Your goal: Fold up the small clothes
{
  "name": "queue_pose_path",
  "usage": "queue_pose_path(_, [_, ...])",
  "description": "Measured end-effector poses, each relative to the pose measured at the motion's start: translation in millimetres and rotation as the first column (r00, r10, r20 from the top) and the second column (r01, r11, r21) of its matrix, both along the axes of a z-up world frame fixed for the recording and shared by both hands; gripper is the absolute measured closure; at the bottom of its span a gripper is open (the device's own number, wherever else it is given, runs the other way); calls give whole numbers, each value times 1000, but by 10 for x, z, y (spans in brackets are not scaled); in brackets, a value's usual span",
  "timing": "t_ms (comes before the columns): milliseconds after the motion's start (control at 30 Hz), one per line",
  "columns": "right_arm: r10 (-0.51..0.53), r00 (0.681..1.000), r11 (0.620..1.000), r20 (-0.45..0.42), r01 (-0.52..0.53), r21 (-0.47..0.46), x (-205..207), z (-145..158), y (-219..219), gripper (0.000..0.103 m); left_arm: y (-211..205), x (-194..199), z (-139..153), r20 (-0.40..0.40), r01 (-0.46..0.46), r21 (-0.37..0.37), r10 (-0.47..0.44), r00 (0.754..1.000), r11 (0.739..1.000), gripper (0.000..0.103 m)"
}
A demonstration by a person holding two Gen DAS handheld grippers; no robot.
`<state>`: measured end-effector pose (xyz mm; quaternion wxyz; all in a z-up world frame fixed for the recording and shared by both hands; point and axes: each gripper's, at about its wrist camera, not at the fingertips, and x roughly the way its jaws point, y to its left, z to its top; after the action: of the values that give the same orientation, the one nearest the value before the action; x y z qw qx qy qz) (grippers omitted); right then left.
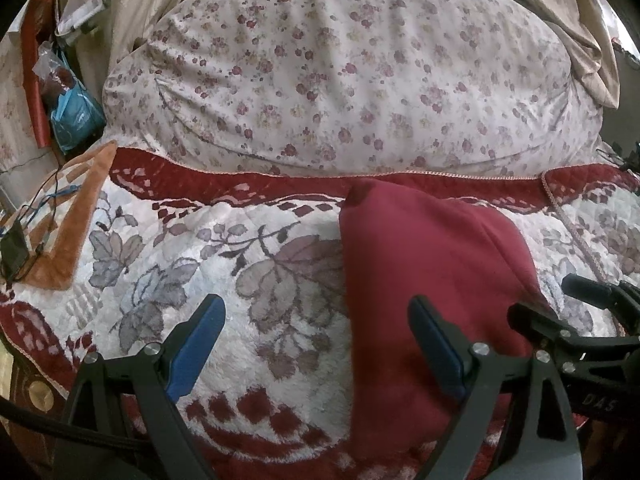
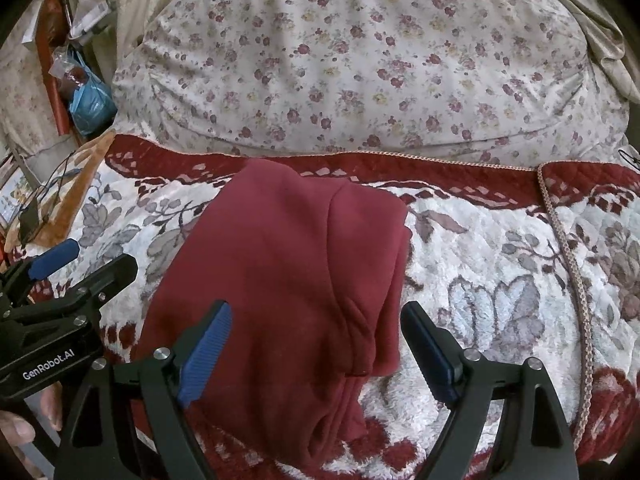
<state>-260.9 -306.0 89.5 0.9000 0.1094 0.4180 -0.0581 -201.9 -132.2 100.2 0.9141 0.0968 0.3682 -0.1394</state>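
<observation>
A dark red garment [image 2: 280, 280] lies folded in layers on the fleece floral blanket [image 2: 500, 280]; it also shows in the left wrist view [image 1: 424, 272], to the right. My right gripper [image 2: 316, 320] is open and empty, hovering over the garment's near right part with a folded edge between its blue-padded fingers [image 2: 206, 354]. My left gripper [image 1: 316, 316] is open and empty, over the blanket at the garment's left edge. Each gripper shows in the other's view: the right gripper [image 1: 560, 300] at the right, the left gripper [image 2: 88, 258] at the left.
A large floral pillow or duvet [image 1: 340, 72] lies behind the blanket. An orange-brown cloth [image 1: 76, 220] with cables and a small black device [image 1: 14, 246] lies at the left. A blue bag [image 1: 76, 116] and clutter are at far left. A curtain [image 1: 576, 20] hangs at the upper right.
</observation>
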Motion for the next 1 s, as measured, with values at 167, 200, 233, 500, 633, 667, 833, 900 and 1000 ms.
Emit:
queue_pose_path(167, [-8,1000,1000,-4,8,7,4,-21,-12,13,-7,-3,3,6,6,3,-6,1000,1000,11])
queue_pose_path(200, [-10,1000,1000,-6,10,8,0,-27,-9,13,-5,-7,5,10,10,1,-10,1000,1000,11])
queue_pose_path(233, [-10,1000,1000,-8,10,10,0,-31,-9,13,4,-10,4,11,14,0,-14,1000,1000,11])
queue_pose_path(500, [-10,1000,1000,-5,10,9,-8,-31,6,13,13,-22,-9,18,16,17,-16,1000,1000,11])
queue_pose_path(633, [-12,1000,1000,-9,12,13,-11,-32,13,13,18,-23,-11,15,11,17,-11,1000,1000,11])
queue_pose_path(667, [-11,1000,1000,-10,11,12,-8,-31,11,13,15,-22,-10,15,12,18,-12,1000,1000,11])
queue_pose_path(833, [-7,1000,1000,-12,7,12,-2,-40,16,13,16,-17,-25,9,17,20,-17,1000,1000,11])
queue_pose_path(900, [-4,1000,1000,-14,4,11,6,-48,16,13,6,-18,-26,5,19,21,-19,1000,1000,11])
queue_pose_path(1000, [-5,1000,1000,-17,5,11,7,-58,33,13,4,-15,-35,4,19,22,-19,1000,1000,11])
